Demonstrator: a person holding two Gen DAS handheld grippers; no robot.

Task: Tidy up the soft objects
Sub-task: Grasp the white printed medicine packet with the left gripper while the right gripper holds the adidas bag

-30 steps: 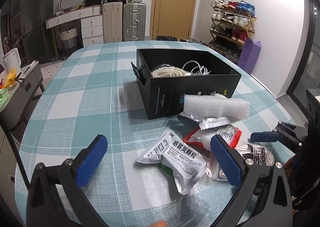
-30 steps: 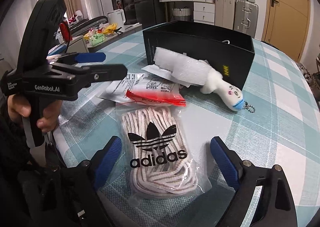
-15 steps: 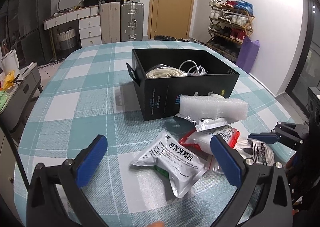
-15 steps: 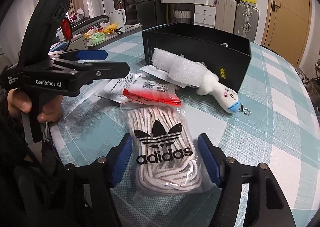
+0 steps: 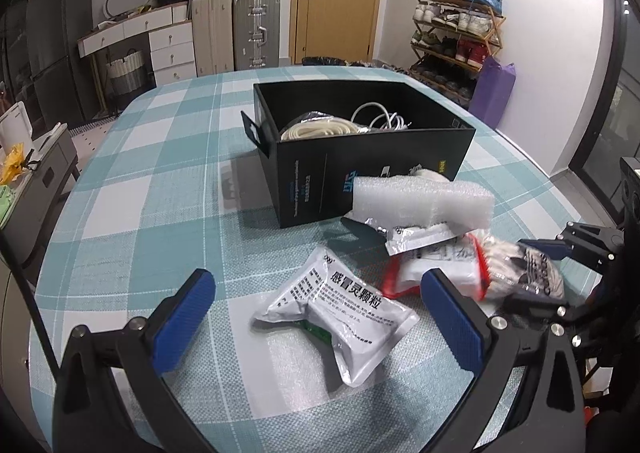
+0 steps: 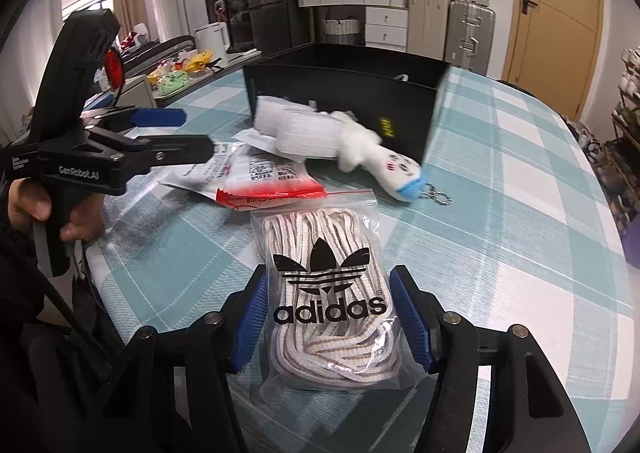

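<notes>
Adidas lace bag (image 6: pixel 330 293) | clamped in R gripper (image 6: pixel 331 319) | L gripper (image 5: pixel 320 317) apart, nr box (image 5: pixel 372 161)

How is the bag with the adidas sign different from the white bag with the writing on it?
The adidas bag is see-through, showing striped laces; the white pouch is solid with printed writing. The right tool squeezes the adidas bag; the pouch lies untouched before the open left tool. Both are soft packets.

Both grippers matte black plastic, ribbed blue pads on the fingers; round silver screws at the joints. Left gripper (image 6: pixel 158 129) pistol-handled, white "GenRobot.AI" lettering on its side, red disc near the top; black cable trailing below; bare hand (image 6: pixel 48 213), dark sleeve.
</notes>
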